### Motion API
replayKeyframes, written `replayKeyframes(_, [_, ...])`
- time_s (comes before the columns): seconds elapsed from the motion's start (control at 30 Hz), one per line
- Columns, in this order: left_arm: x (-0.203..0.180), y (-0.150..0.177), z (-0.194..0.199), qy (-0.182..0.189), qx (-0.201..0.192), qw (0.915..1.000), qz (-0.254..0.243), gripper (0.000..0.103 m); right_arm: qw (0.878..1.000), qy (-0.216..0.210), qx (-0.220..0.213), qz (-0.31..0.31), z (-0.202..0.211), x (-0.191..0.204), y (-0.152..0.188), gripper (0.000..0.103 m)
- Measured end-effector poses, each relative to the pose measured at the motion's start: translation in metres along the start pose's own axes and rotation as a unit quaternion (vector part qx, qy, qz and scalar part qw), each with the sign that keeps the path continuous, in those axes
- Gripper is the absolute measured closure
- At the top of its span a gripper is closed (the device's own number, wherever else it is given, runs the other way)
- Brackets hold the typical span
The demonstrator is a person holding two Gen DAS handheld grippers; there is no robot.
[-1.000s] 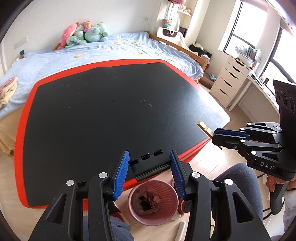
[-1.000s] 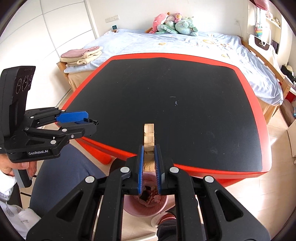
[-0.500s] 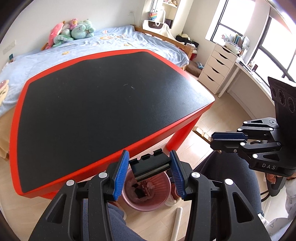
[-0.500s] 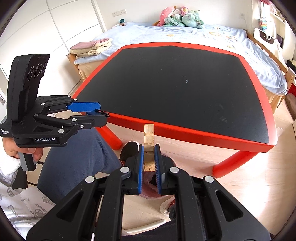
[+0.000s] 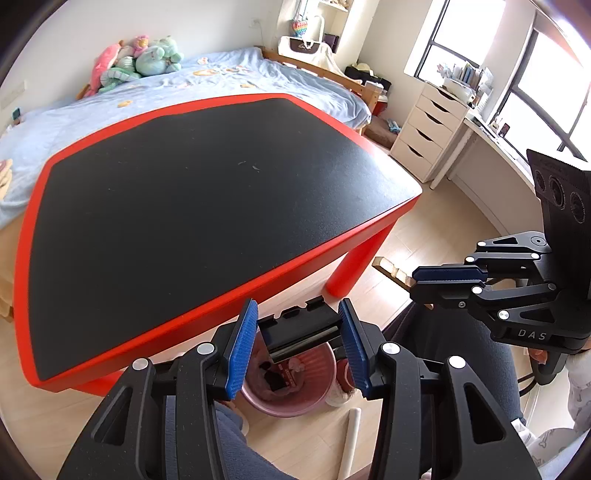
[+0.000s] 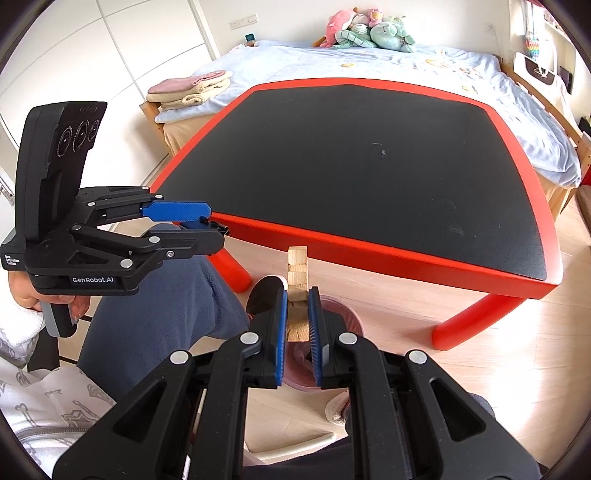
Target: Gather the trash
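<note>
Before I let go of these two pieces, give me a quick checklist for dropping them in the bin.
1. Left gripper clamped on the black plastic piece: ok.
2. Right gripper clamped on the wooden block: ok.
3. Pink bin below the black piece: ok.
4. Bin under the wooden block: ok; rim shows behind the fingers.
5. Room left in bin: ok, trash only at bottom.
6. Table free of trash: ok.

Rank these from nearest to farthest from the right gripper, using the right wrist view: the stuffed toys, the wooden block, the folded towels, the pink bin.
1. wooden block: clamped in the right gripper.
2. pink bin: on the floor just below it.
3. folded towels: far left, on the bed's corner.
4. stuffed toys: top, at the bed's far end.
</note>
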State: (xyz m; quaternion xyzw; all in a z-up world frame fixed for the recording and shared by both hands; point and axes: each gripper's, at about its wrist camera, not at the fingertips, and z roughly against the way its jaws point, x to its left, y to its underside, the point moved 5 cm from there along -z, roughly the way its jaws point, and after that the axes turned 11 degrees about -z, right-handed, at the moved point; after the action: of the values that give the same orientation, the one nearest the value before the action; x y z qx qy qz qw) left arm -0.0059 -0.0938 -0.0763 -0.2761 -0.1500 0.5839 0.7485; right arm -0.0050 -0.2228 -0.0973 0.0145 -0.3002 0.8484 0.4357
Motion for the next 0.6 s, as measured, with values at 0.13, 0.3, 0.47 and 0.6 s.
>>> replayKeyframes(0.13, [-0.002, 0.0, 0.0, 0.004, 0.001, 1.0, -0.003, 0.059, 1.0, -0.008, 0.002, -0.001, -0.001, 0.0, 0.0, 0.092])
replayKeyframes(0.3, [0.001, 0.0, -0.001, 0.007, -0.001, 1.0, -0.002, 0.039, 1.0, -0.008, 0.008, 0.002, -0.005, -0.002, 0.001, 0.086])
replayKeyframes(0.47, [0.008, 0.0, 0.002, -0.002, -0.014, 0.9998, 0.013, 0.012, 1.0, -0.004, -0.004, -0.014, -0.004, -0.007, 0.0, 0.013])
replayKeyframes(0.6, [0.011, 0.001, 0.005, -0.008, -0.013, 0.9997, 0.019, 0.008, 1.0, 0.009, -0.001, -0.026, -0.006, -0.012, 0.0, 0.006])
